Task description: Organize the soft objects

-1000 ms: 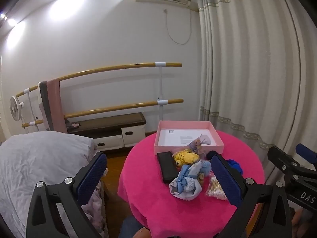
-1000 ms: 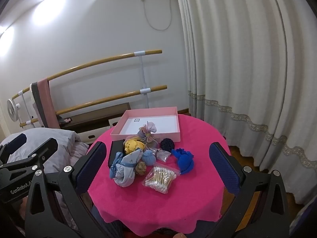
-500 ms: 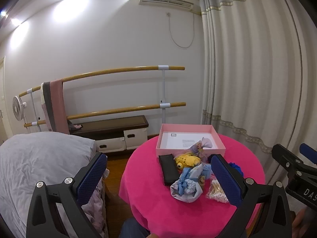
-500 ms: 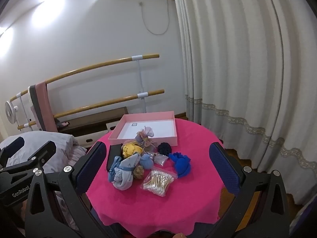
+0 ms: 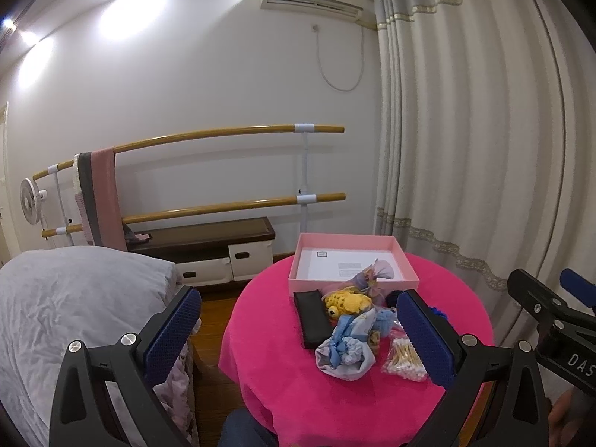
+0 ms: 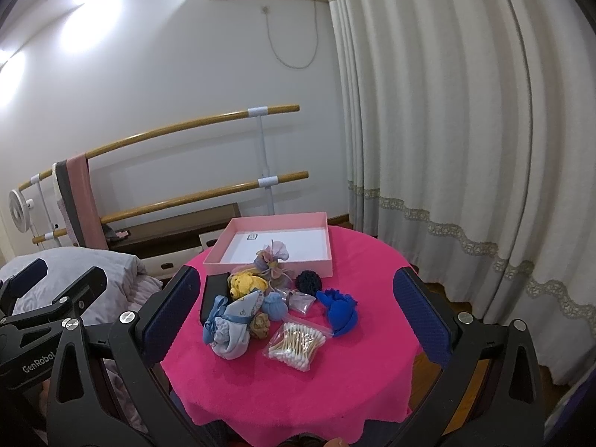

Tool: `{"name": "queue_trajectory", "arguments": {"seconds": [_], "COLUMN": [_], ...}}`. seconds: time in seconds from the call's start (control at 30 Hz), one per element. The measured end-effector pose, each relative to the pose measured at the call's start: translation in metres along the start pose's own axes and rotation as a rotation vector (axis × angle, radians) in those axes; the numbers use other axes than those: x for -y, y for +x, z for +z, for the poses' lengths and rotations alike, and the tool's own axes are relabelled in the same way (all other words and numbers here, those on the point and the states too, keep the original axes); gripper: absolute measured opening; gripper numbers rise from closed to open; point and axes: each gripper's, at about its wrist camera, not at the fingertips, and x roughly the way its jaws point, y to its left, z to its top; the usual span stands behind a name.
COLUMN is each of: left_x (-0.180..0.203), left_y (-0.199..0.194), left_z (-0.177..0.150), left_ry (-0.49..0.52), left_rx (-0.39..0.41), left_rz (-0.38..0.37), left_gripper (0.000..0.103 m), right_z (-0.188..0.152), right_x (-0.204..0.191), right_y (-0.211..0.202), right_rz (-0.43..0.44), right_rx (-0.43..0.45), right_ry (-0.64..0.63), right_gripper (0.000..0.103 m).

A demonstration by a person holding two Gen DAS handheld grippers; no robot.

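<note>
A round table with a pink cloth (image 6: 298,383) carries a pile of soft things: a yellow knitted toy (image 6: 247,284), a pale blue cloth bundle (image 6: 231,329), a bright blue knitted piece (image 6: 341,309), a dark blue ball (image 6: 307,280) and a tied pastel pouch (image 6: 273,259). An open pink box (image 6: 268,246) stands at the back of the table. My left gripper (image 5: 298,335) is open and empty, held back from the table. My right gripper (image 6: 294,309) is open and empty, held above the table's near side.
A bag of cotton swabs (image 6: 298,342) and a black case (image 6: 212,294) lie among the pile. A bed (image 5: 74,305) stands to the left, a low bench (image 5: 208,238) and wall bars behind, curtains (image 6: 465,149) to the right.
Both grippers have pulled back and up a little, so the table looks smaller and lower in both views. Nothing on the table has moved.
</note>
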Motion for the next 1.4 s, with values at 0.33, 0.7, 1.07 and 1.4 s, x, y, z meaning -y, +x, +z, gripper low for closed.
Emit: {"name": "queue_trajectory", "arguments": {"seconds": [0.33, 0.7, 1.07, 1.4], "left_x": [-0.002, -0.001, -0.002, 0.000], "left_y": [-0.001, 0.005, 0.031, 0.088], "left_z": [0.000, -0.003, -0.013, -0.027], "left_ry": [-0.011, -0.008, -0.006, 0.004], "left_rx": [0.000, 0.008, -0.066, -0.197], "left_rz": [-0.007, 0.000, -0.001, -0.021], "left_gripper": [0.103, 0.103, 0.103, 0.103], "right_z": [0.000, -0.003, -0.011, -0.040], "right_x": [0.001, 0.004, 0.010, 0.027], "right_y": [0.001, 0.004, 0.021, 0.069], "right_rz": [-0.004, -0.002, -0.007, -0.018], "right_rx": [0.005, 0.002, -0.046, -0.171], "right_ry": [-0.001, 0.002, 0.015, 0.023], "right_gripper": [0.103, 0.103, 0.103, 0.103]}}
